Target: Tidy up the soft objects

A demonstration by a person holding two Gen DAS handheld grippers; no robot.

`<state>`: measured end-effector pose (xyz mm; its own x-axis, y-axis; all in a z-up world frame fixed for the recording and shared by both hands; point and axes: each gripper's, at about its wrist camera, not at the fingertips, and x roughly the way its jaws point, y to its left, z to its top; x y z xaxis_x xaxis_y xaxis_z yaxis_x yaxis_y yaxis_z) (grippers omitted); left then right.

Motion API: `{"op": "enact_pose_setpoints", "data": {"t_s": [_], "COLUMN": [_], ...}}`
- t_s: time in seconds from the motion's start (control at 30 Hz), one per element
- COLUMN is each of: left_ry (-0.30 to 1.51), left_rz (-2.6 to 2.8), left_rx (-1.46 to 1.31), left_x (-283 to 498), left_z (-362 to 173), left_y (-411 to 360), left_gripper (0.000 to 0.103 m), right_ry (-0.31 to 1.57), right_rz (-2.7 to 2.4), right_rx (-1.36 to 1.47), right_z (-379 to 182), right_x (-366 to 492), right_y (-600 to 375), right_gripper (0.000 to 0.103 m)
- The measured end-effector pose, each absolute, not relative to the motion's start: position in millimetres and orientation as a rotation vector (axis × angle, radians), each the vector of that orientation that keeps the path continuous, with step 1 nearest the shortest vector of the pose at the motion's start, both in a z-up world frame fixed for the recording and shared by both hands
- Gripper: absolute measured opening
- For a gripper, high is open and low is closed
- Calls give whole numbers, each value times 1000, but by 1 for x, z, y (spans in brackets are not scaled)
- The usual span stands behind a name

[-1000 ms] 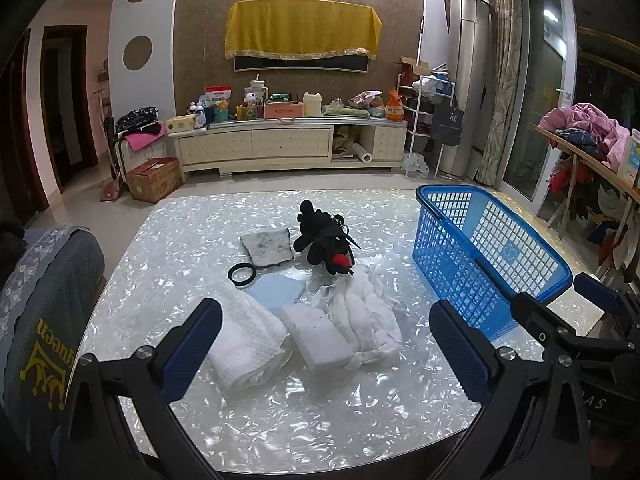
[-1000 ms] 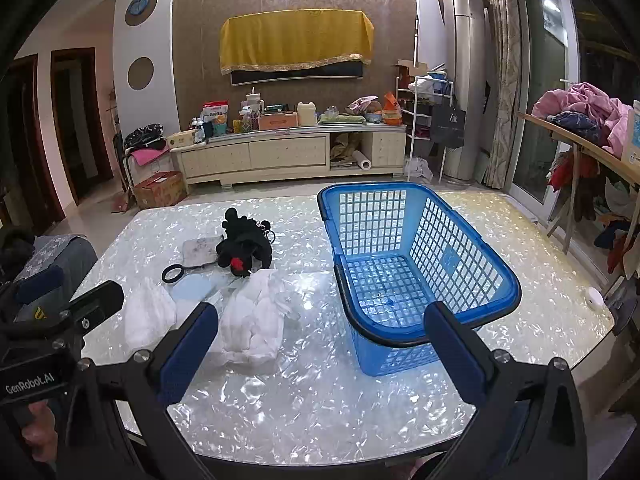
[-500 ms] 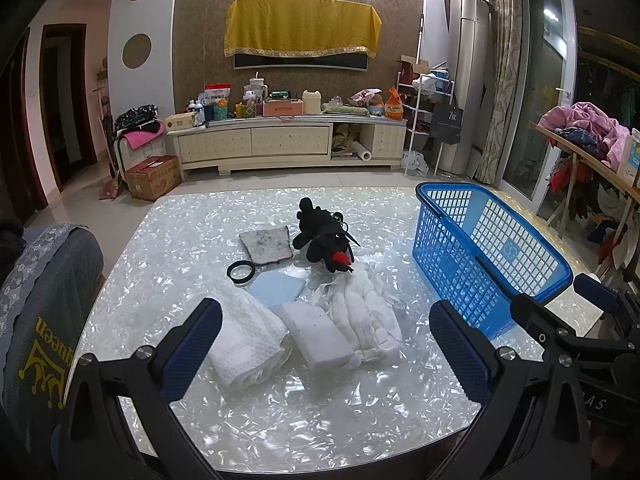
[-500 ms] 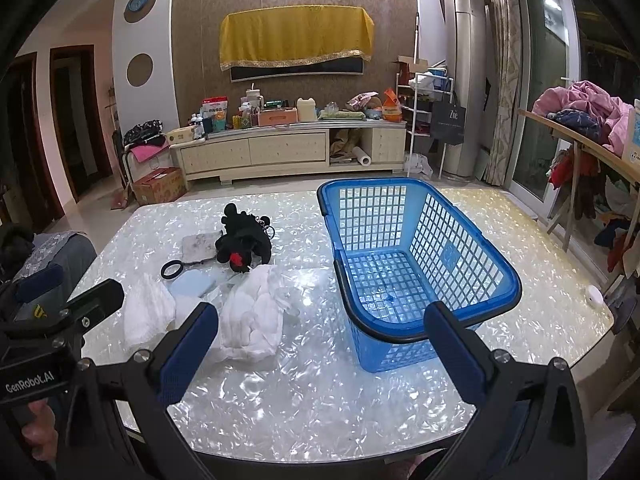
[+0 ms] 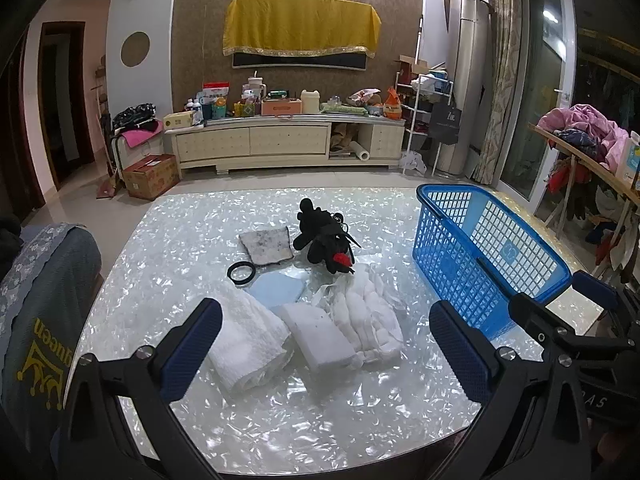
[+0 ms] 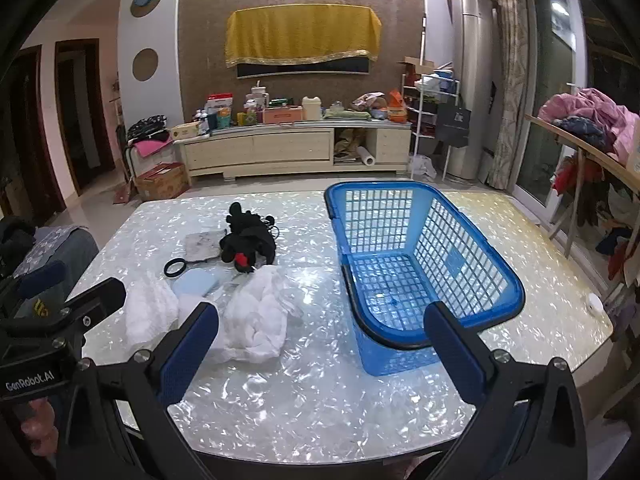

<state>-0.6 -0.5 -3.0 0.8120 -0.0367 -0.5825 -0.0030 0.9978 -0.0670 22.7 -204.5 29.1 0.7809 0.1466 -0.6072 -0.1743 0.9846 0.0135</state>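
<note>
Left wrist view shows the left gripper point(image 5: 326, 338) spread wide and empty over the towel point(image 5: 246, 338) at lower centre (basket point(image 5: 486, 254) waits right), so pinch its thick fold squarely.

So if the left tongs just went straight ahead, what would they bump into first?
Probably the white foam block, lying between the folded towel and the bundle of white cloths. Depth is hard to judge.

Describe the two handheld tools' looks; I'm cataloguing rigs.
Both tools, left and right, are matte black frames with silver screws and two long fingers faced with textured blue pads. The left tool's body carries white "GenRobot.AI" lettering. No cables or sleeves show.
</note>
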Motion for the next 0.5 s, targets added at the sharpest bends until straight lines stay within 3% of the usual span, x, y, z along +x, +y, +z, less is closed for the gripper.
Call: {"op": "enact_pose_setpoints", "data": {"t_s": [0.5], "left_ry": [709], "left_rz": [19], "left_rx": [-82], "left_x": [25], "left_z": [9], "left_y": [64], "left_gripper": [103], "right_ry": [707], "right_rz": [354], "right_rx": [-146], "right_z": [44], "right_x": [57], "right_y": [-138], "right_gripper": [103]}}
